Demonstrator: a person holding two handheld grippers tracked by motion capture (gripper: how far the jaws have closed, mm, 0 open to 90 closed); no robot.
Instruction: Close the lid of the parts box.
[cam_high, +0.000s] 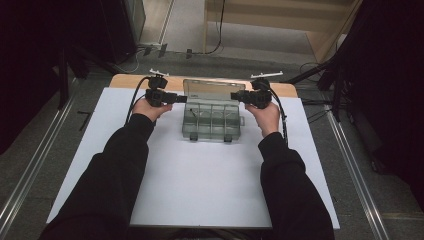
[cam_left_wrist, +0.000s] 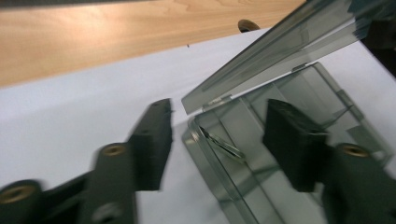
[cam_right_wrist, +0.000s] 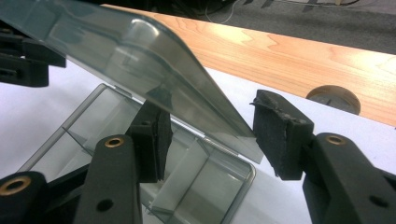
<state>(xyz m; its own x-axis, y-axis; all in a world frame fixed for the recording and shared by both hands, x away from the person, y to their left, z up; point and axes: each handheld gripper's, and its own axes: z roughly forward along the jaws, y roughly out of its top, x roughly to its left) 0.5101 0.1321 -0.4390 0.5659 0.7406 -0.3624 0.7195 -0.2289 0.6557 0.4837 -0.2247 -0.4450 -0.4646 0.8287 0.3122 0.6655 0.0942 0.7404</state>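
A clear plastic compartment box (cam_high: 212, 125) sits on the white sheet, its lid (cam_high: 212, 90) raised at the back. My left gripper (cam_high: 182, 99) is at the lid's left end and my right gripper (cam_high: 234, 96) at its right end. In the left gripper view the jaws (cam_left_wrist: 222, 135) stand apart around the box's corner (cam_left_wrist: 243, 186) and the lid's corner (cam_left_wrist: 280, 51), with a gap at the pads. A small metal ring (cam_left_wrist: 224, 143) lies inside. In the right gripper view the jaws (cam_right_wrist: 212, 135) straddle the tilted lid's edge (cam_right_wrist: 130, 51), one pad beneath it, over the box (cam_right_wrist: 219, 186); I cannot tell if a pad touches.
The white sheet (cam_high: 210, 175) covers most of the wooden table (cam_high: 125, 80), with bare wood along the far edge. A dark round fitting (cam_right_wrist: 334, 98) sits in that wood near the right gripper. Both forearms in black sleeves come in from the bottom. Cables and rails lie on the floor around.
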